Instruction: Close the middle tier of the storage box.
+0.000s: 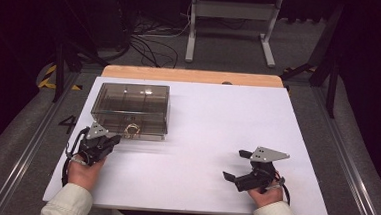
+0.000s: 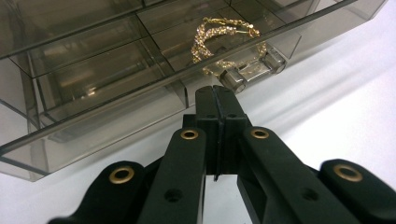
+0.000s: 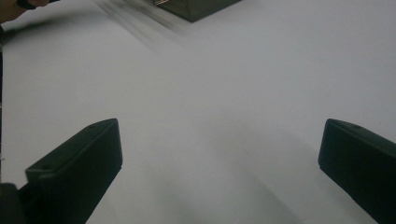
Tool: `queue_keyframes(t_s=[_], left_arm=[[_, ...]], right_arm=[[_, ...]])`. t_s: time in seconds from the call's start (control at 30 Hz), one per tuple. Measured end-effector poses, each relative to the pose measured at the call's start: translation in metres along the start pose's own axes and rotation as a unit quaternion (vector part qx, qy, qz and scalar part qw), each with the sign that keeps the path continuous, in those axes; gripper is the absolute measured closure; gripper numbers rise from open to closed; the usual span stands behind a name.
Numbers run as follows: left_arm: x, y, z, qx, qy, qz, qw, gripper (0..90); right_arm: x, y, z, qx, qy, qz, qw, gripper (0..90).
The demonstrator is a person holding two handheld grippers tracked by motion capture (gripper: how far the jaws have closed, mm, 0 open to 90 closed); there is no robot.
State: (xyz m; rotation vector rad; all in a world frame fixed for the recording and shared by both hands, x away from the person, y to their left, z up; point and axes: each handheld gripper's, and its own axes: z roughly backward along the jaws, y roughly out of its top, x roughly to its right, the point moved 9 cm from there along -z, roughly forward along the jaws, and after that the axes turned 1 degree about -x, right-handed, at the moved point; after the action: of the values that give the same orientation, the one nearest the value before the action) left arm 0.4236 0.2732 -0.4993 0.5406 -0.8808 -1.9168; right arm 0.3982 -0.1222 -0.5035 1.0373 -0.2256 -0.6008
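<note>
A smoky clear plastic box [image 1: 130, 109] with inner compartments stands at the back left of the white table [image 1: 218, 119]. Its lid is down. A gold bracelet [image 1: 132, 129] lies in a front compartment, seen through the lid [image 2: 219, 35]. The clear latch [image 2: 252, 70] sits on the box's front edge. My left gripper [image 1: 115, 139] is shut with nothing in it, its tips [image 2: 215, 93] just in front of the latch. My right gripper [image 1: 237, 164] rests open above bare table at the front right, jaws wide apart [image 3: 219, 163].
A wooden board edge [image 1: 193, 76] runs behind the white table top. Beyond it on the floor are a metal stand [image 1: 231, 25] and loose cables [image 1: 152, 45]. The box corner [image 3: 196, 7] shows far off in the right gripper view.
</note>
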Motion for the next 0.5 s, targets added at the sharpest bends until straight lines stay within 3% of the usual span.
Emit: queue_keyframes(t_s=[0.5], left_arm=[[-0.004, 0.013, -0.01, 0.0, 0.011, -0.005, 0.9999, 89.8]], right_arm=[[0.0, 0.0, 0.0, -0.002, 0.0, 0.0, 1.0, 0.5]])
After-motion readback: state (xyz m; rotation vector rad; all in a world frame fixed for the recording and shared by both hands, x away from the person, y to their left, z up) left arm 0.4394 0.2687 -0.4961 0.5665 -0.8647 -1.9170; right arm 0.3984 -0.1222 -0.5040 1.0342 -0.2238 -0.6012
